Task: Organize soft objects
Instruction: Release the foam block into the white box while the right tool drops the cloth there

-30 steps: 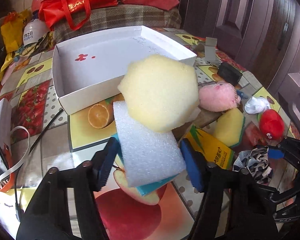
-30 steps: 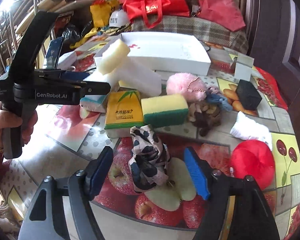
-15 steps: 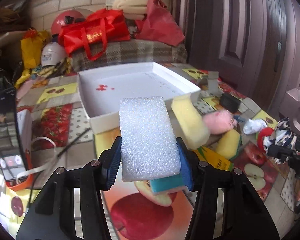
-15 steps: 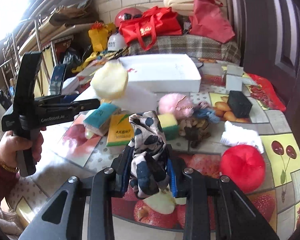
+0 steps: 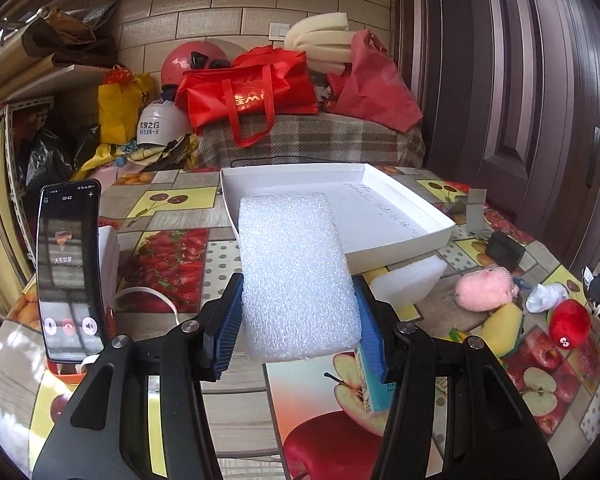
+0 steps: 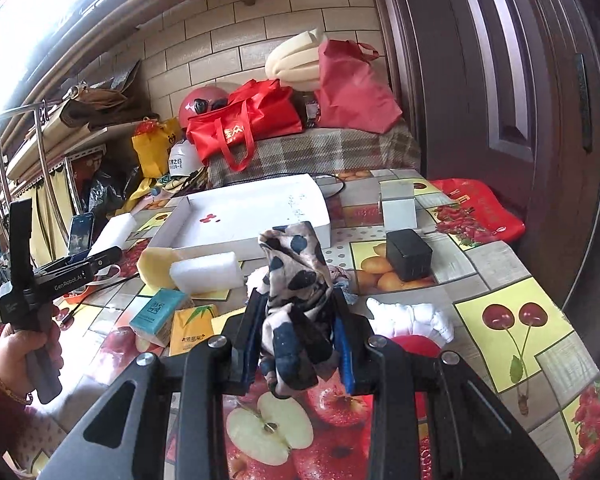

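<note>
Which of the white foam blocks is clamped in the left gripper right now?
The bubbly-textured white foam block, held between the left gripper pads. The smooth white foam block lies on the table beside the white cardboard tray.

Bubbly white foam block [image 5: 296,276]; glossy tablecloth [image 6: 500,280].

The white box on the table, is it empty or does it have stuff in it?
Empty. The white box shows only its bare floor with a small red mark and faint writing; nothing lies inside it.

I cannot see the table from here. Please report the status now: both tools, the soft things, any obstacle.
Left tool shut on white foam block. Right tool shut on spotted cloth. White box ahead, nothing soft inside. Path to it looks clear.
</note>
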{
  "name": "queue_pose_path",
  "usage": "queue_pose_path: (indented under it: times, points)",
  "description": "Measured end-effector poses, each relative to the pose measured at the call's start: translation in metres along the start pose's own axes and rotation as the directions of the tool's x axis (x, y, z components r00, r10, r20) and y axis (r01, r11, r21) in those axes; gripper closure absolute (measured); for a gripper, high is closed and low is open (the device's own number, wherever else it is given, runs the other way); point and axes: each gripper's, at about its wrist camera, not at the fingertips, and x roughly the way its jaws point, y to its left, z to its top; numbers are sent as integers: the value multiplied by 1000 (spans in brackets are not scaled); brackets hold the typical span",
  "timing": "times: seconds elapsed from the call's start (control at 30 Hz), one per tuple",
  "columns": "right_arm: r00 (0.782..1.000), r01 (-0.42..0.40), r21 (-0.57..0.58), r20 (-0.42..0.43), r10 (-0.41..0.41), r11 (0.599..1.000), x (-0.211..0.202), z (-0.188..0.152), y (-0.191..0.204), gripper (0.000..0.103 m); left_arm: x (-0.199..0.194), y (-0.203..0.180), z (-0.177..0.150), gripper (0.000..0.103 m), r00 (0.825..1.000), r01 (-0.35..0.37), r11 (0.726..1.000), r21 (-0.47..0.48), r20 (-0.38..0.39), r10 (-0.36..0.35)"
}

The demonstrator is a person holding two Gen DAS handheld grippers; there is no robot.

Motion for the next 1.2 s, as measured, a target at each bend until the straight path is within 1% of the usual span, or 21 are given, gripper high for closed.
queue_pose_path:
  times: [0.2, 0.33, 0.5, 0.67, 0.77, 0.83, 0.93, 1.0, 1.1, 1.13, 1.2]
  points:
    - [1000, -7, 5, 4, 7, 1000, -1, -1, 1, 72, 2, -2, -2, 51, 1000, -3, 1000, 4, -11, 3]
    - [1000, -1, 5, 18, 1, 1000, 0, 7, 0, 72, 7, -3, 6, 51, 1000, 5, 1000, -6, -13, -5]
    - [998, 1, 1, 64, -1, 1000, 1, 34, 0, 72, 17, -15, 33, 51, 1000, 7, 1000, 21, 25, -8]
    - [993, 3, -7, 117, -3, 1000, 3, 61, 2, 72, 34, -20, 64, 51, 998, 14, 1000, 10, 55, -14]
    - [990, 9, -10, 142, -7, 1000, 7, 79, 1, 72, 48, -13, 79, 51, 999, 18, 1000, -15, 49, -17]
    - [990, -3, 0, 142, 3, 1000, 15, 94, 0, 72, 62, -5, 86, 51, 999, 33, 999, -33, 24, -33]
    - [993, -29, 4, 117, 29, 1000, 36, 114, 1, 72, 87, 6, 88, 51, 996, 78, 994, -83, -32, -81]
    - [996, -51, 5, 70, 51, 999, 61, 126, 2, 72, 102, 12, 85, 51, 993, 91, 989, -113, -58, -98]
    - [994, -92, 16, -51, 93, 996, 111, 132, 7, 72, 121, 13, 74, 51, 989, 91, 989, -120, -108, -104]
    - [990, -101, 17, -99, 102, 995, 131, 131, 10, 72, 127, 14, 71, 51, 986, 92, 989, -117, -125, -106]
    - [977, -94, 14, -189, 95, 995, 173, 126, 17, 72, 137, 15, 65, 51, 983, 86, 989, -118, -154, -104]
